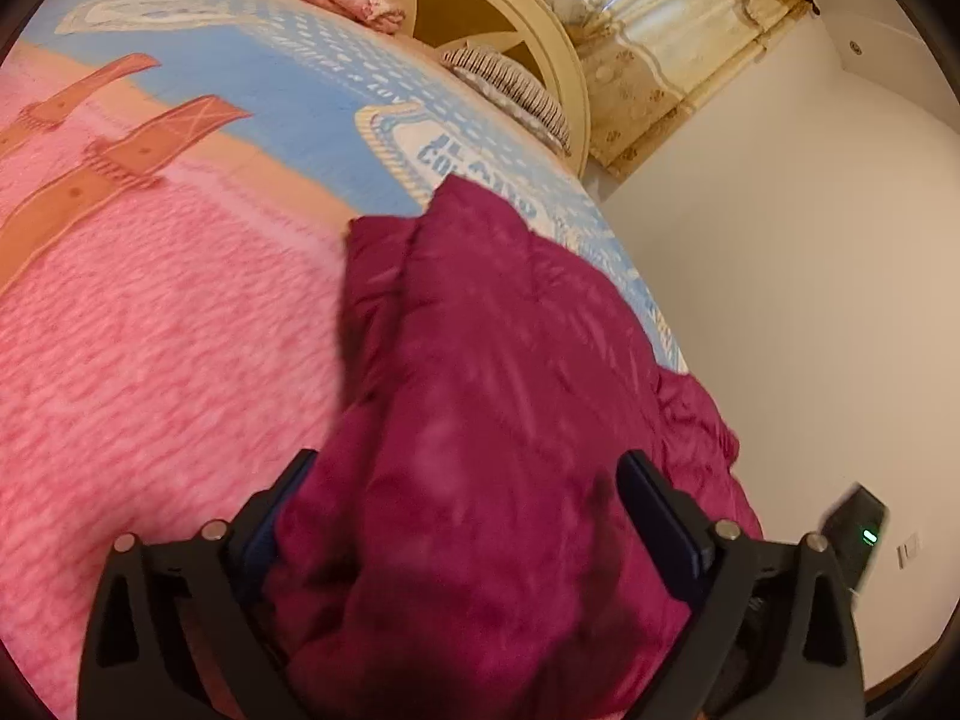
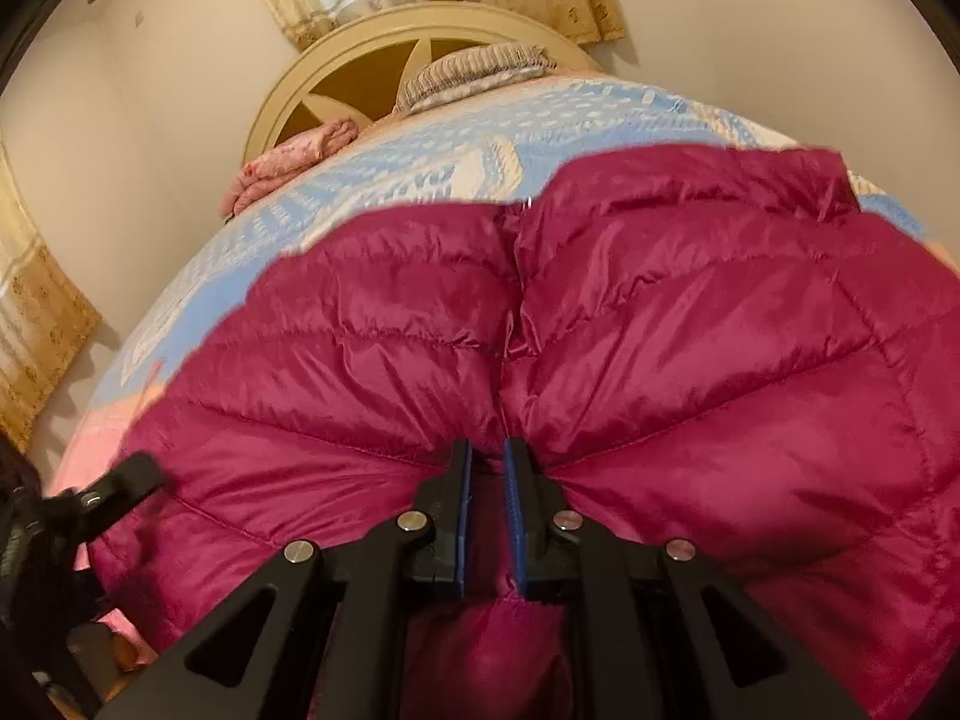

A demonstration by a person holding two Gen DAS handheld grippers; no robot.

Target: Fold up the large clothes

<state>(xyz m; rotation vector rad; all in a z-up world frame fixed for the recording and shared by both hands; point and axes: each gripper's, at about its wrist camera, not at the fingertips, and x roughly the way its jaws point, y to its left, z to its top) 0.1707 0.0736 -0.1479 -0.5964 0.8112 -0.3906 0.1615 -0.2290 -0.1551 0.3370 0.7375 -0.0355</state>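
Jacket (image 2: 660, 312), magenta, quilted, on bed (image 1: 150, 330): right gripper (image 2: 487, 468) pinches its fabric; left gripper (image 1: 468, 498) spread wide, straddling it; keep layers aligned, pull evenly

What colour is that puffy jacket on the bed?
The quilted puffer jacket is a shiny magenta, a deep raspberry red. It shows best in the right wrist view.

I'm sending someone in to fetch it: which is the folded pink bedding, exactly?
Start at the round cream headboard of the bed. The folded pink bedding lies against it, beside the striped grey pillow. Small red flowers set it apart from the plain magenta puffer jacket.
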